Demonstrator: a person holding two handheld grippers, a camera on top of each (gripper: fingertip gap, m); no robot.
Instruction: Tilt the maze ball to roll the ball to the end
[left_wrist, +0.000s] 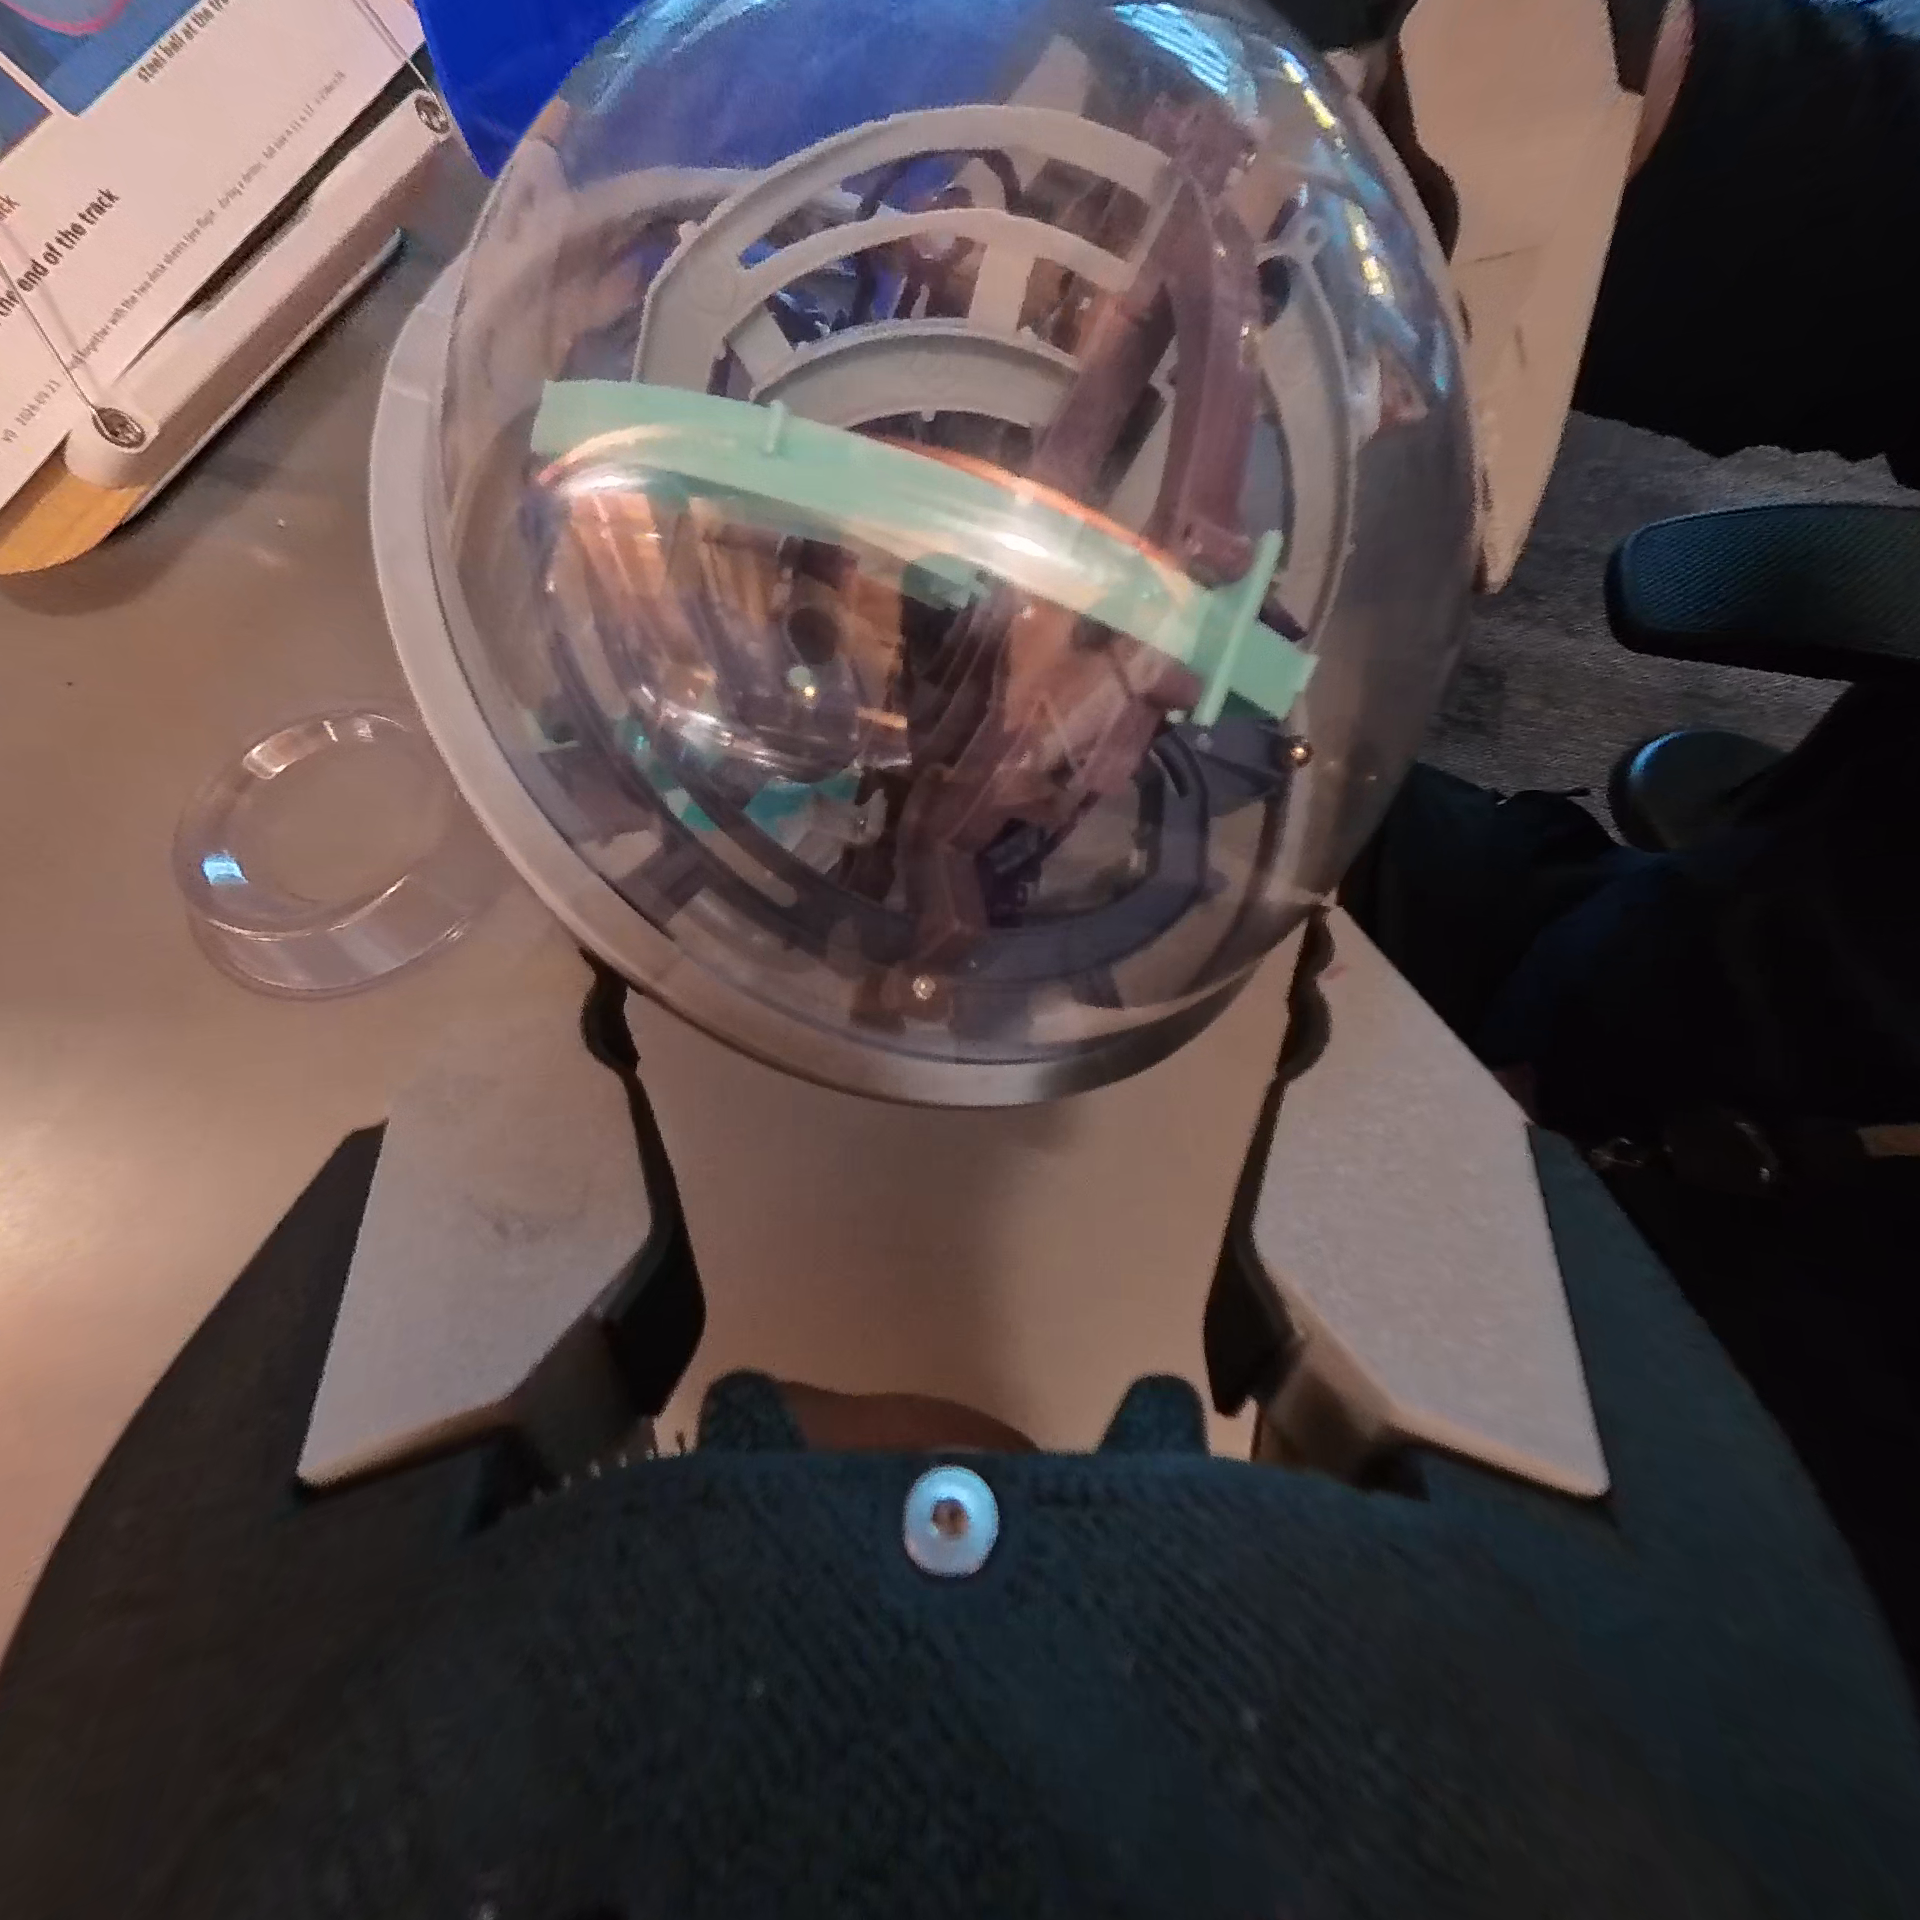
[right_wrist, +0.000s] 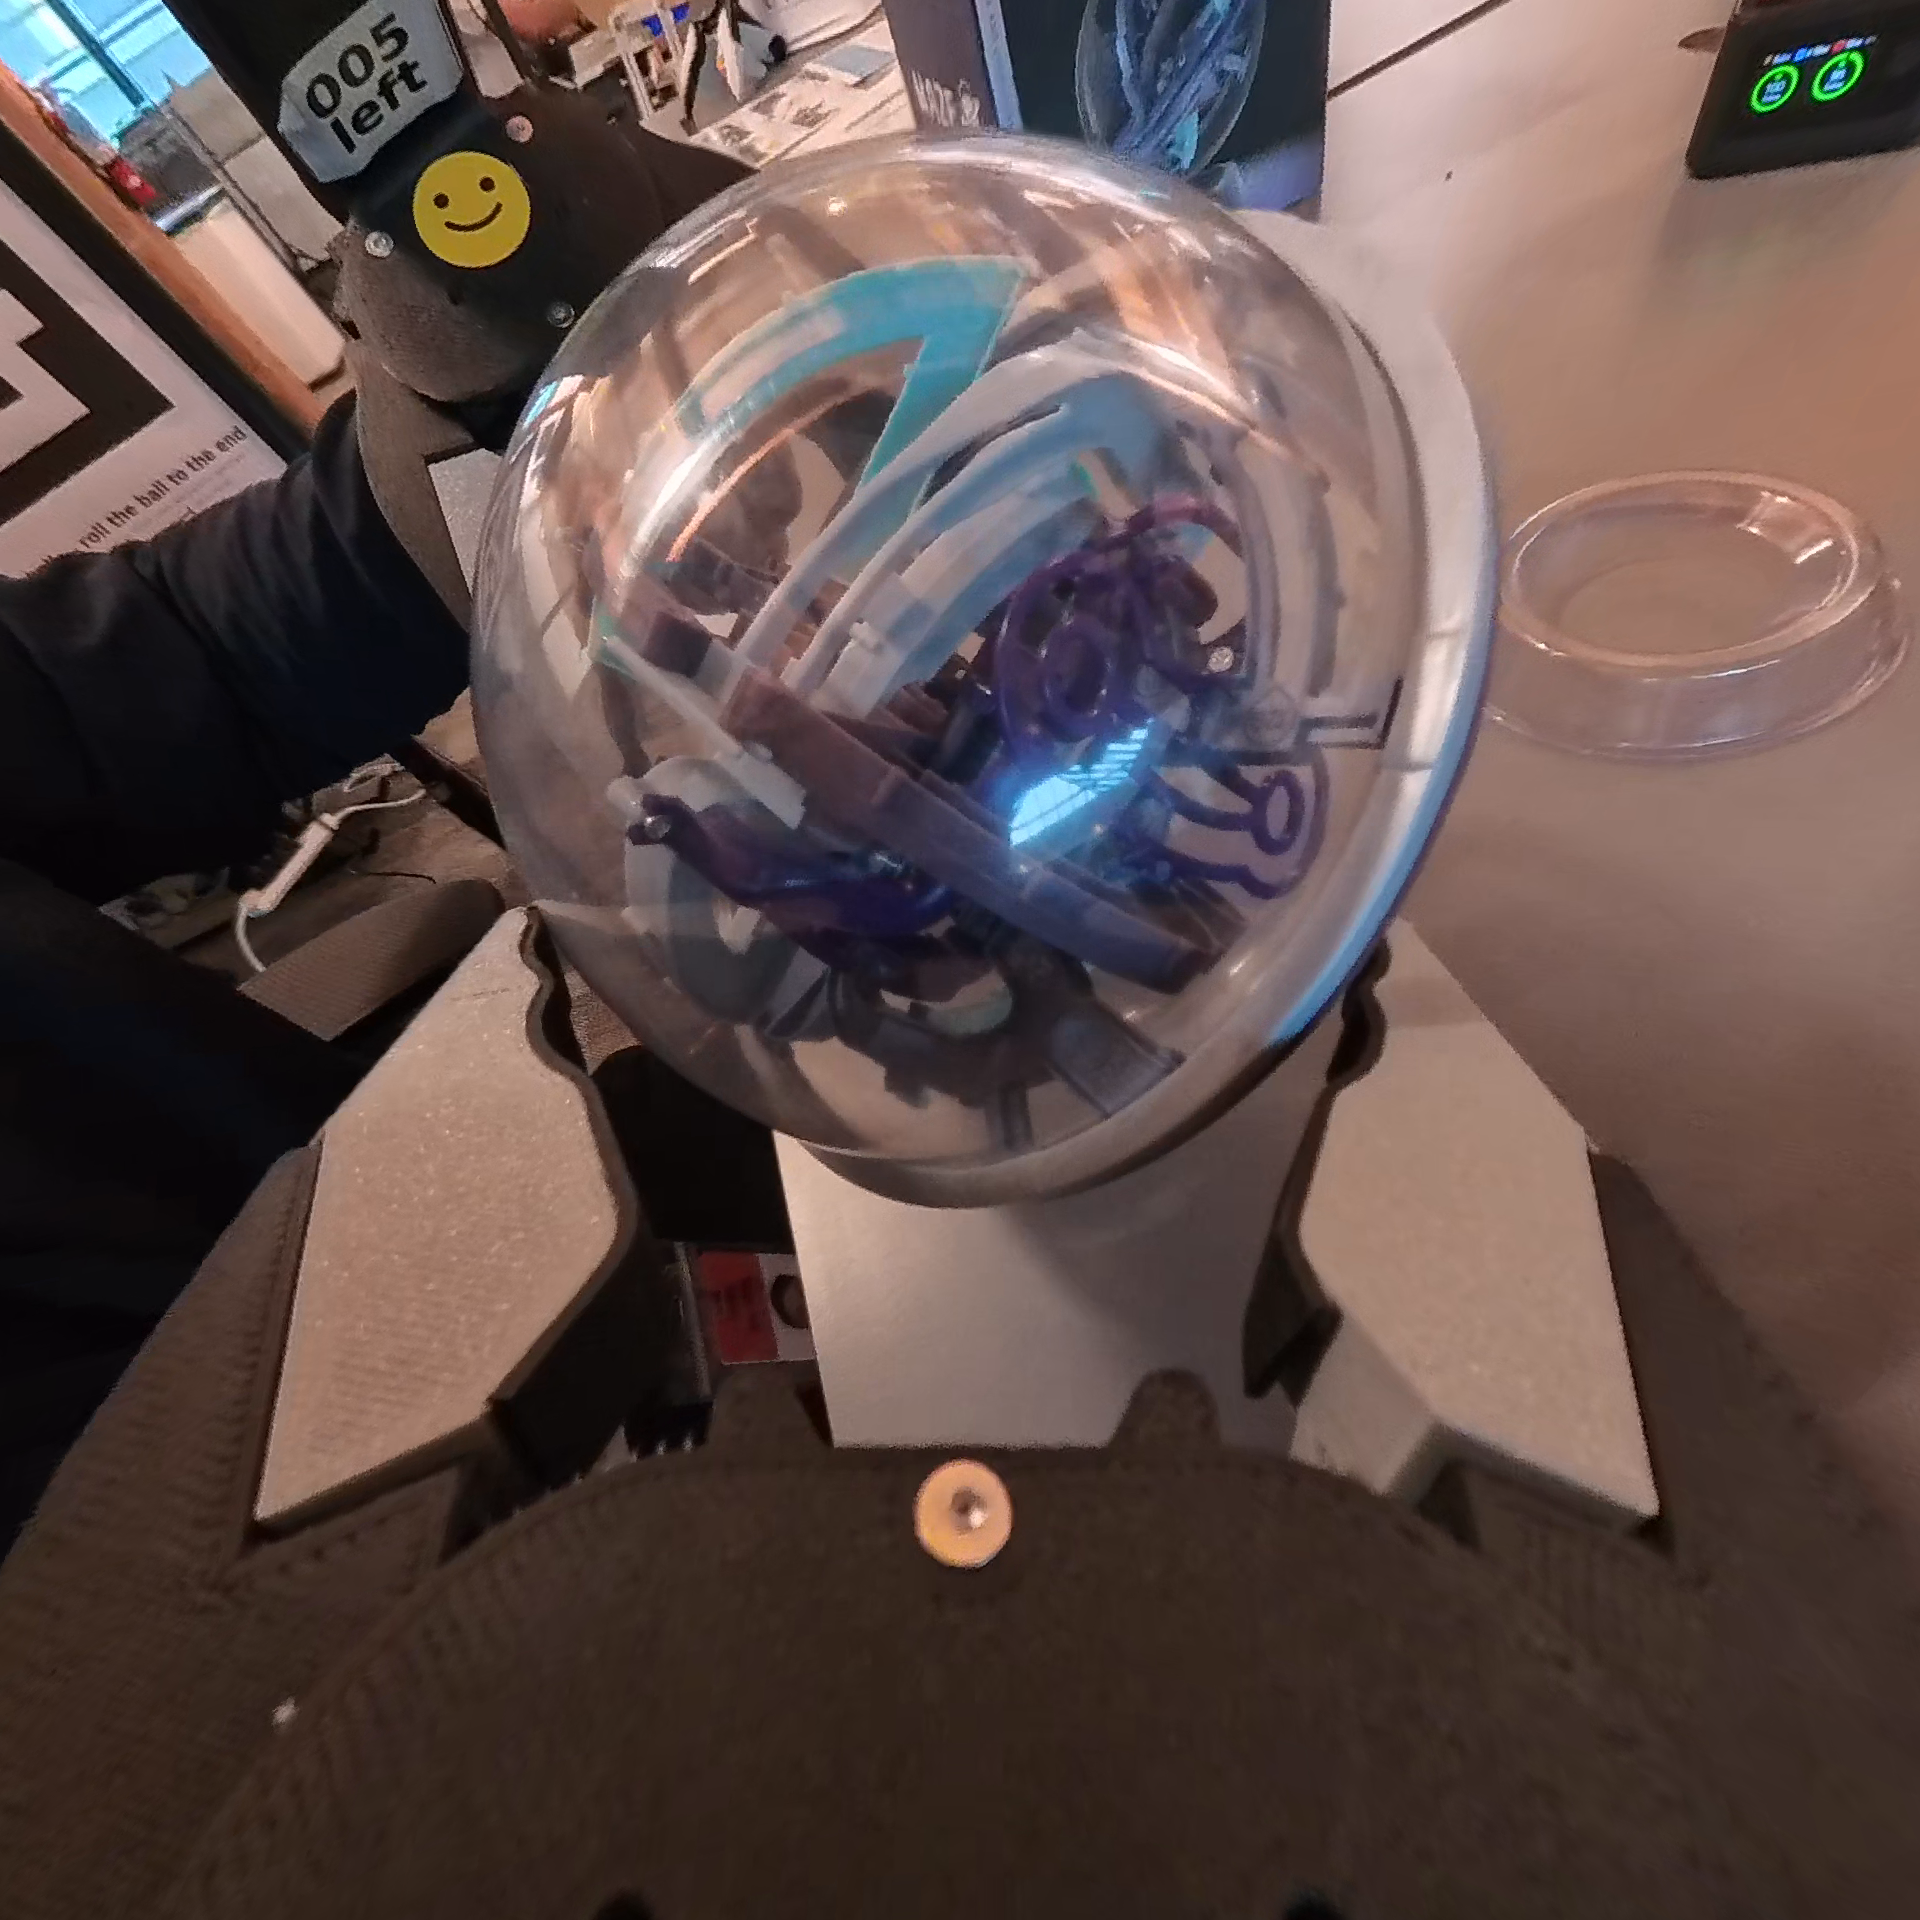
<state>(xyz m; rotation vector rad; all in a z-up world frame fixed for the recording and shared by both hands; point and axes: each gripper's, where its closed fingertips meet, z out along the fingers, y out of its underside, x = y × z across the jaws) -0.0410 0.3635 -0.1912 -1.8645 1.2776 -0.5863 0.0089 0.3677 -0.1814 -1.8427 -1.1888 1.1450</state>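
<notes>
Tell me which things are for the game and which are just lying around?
For the game:
clear plastic maze ball
left claw
right claw

Just lying around:
clear round plastic stand
white printed sheet
small black screen device

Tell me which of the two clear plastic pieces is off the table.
The maze ball, a clear sphere full of coloured tracks, held up between both grippers. The clear ring stand lies flat and empty on the table.

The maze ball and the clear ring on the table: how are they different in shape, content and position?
The maze ball is a sphere; the ring is a low, flat circle. The maze ball is full of coloured tracks; the ring is empty. The maze ball is held up between the left gripper and the right gripper; the ring lies on the table, apart. Both are clear plastic.
</notes>
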